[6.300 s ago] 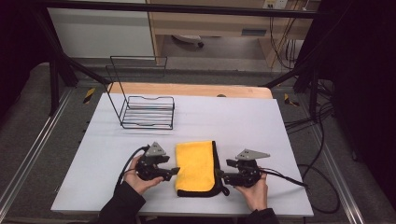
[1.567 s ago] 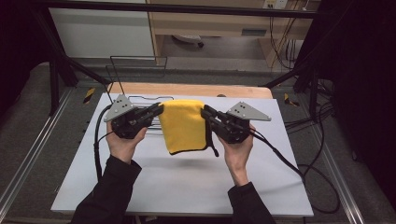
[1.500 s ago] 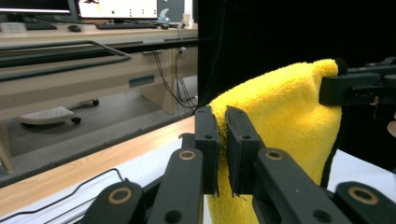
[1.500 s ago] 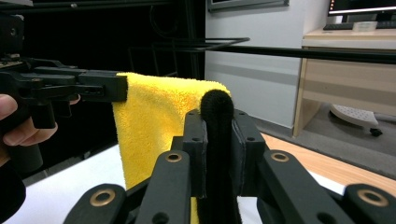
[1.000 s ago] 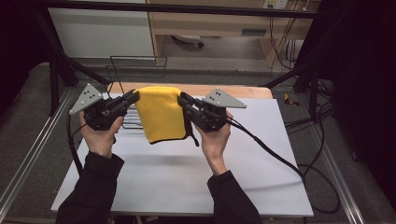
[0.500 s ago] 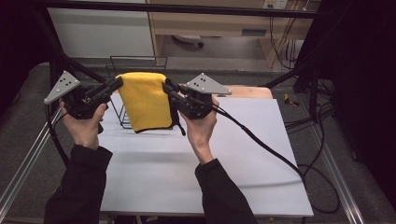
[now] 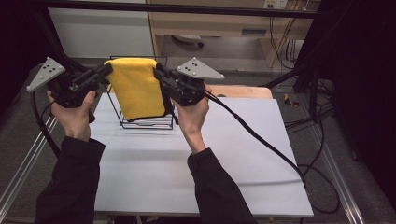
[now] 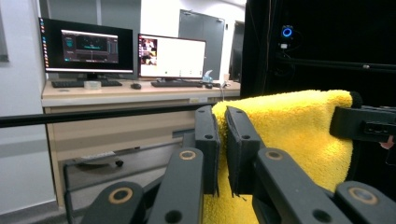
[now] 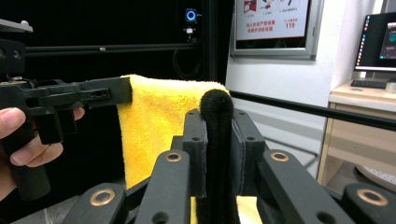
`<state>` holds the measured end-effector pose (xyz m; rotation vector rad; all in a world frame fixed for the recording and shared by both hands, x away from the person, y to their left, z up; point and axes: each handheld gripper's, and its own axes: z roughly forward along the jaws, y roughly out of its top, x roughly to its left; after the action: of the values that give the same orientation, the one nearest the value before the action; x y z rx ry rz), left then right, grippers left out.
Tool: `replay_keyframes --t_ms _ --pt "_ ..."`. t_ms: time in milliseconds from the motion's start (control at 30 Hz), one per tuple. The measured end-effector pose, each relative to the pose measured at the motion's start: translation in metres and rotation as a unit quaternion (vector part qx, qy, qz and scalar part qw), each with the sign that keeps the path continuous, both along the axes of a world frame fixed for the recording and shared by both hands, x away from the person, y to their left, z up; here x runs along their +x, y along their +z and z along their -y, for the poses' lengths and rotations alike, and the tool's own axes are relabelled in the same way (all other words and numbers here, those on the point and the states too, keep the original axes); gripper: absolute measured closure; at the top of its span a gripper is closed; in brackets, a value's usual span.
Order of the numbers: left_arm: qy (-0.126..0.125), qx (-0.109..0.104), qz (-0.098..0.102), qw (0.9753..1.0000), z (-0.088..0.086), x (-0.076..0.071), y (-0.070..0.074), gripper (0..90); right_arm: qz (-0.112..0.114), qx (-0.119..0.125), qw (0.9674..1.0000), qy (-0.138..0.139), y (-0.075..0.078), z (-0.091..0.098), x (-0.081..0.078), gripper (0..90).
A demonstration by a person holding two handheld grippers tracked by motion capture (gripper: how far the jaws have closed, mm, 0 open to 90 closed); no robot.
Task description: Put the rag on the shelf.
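The left gripper is raised above the left edge of the table, gripped in the person's left hand. In the left gripper view its two fingers stand narrow and clamp the left top corner of the yellow towel, with the cloth pinched between the pads. The grey plate sits on top of this gripper, on the side away from the towel.

Between the two sets of fingers the towel hangs stretched along its upper edge and drops freely below them. It is in the air, clear of the table. Its lower edge hangs in front of the black wire rack, which stands on the table below and behind the fingers. Whether the towel touches the rack cannot be told.

The right gripper is held in the right hand at about the same height as the left one. In the right gripper view its fingers are also narrow and close on the towel's black edge binding at the right top corner. A black cable trails from this gripper across the table to the right.
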<state>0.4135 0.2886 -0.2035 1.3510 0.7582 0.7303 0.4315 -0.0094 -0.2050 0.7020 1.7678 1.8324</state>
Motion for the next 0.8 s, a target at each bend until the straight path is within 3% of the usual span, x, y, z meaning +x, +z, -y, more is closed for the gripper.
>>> replay_keyframes --t_ms 800 --pt "0.030 -0.010 0.024 0.9992 -0.025 0.025 0.054 84.3 0.026 0.015 0.9995 -0.008 0.054 -0.034 0.030 78.9"
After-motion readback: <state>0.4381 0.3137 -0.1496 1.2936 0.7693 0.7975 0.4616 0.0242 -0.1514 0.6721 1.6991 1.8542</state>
